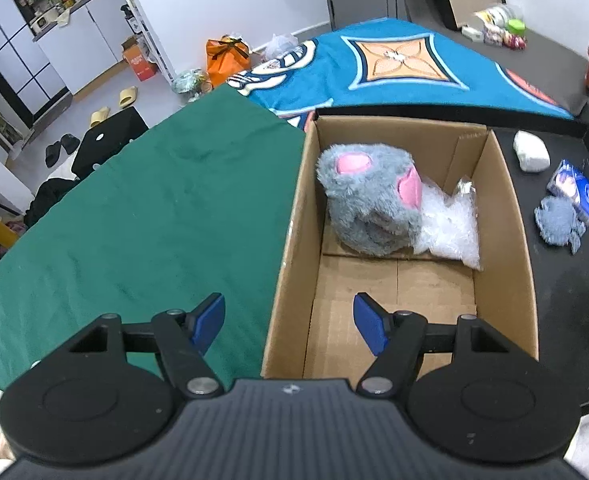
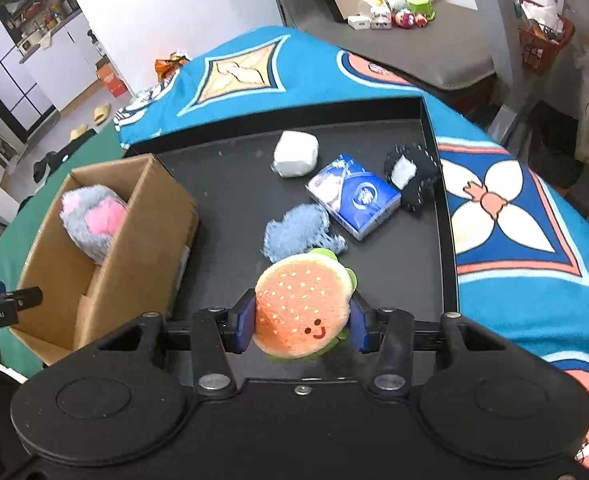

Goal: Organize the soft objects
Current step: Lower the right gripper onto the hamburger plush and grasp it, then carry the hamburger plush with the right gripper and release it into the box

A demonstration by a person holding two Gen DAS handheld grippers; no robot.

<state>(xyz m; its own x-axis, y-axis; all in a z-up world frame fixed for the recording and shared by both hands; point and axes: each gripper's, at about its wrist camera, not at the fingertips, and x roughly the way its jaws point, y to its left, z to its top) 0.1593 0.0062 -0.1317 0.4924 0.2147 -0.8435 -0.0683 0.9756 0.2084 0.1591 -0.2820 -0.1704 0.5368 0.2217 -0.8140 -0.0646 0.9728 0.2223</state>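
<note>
I am squeezing the burger plush (image 2: 304, 304) between the blue pads of my right gripper (image 2: 300, 320), pinching it at its sides above the black tray (image 2: 434, 264). It is soft and rounded, and I am judging that it could squirm out of such a narrow hold if I swing quickly toward the cardboard box (image 2: 162, 216) on my left. My left gripper (image 1: 289, 322) is hanging with its jaws wide and nothing in them, straddling the near wall of the box (image 1: 290, 264); a careless dip could be knocking that wall or shoving the box across the green cloth (image 1: 134, 220). Just past the burger, the blue-grey rag (image 2: 294, 234) is lying on the tray, close enough that a low pass might be dragging it along. Beyond it the tissue pack (image 2: 354, 198), the white cushion (image 2: 295, 154) and the dark mitt (image 2: 412, 178) are waiting. Inside the box, the grey plush (image 1: 370, 196) and a clear bag (image 1: 450, 228) are filling the far end, so a long drop could be bouncing the burger off them and over the rim.
</note>
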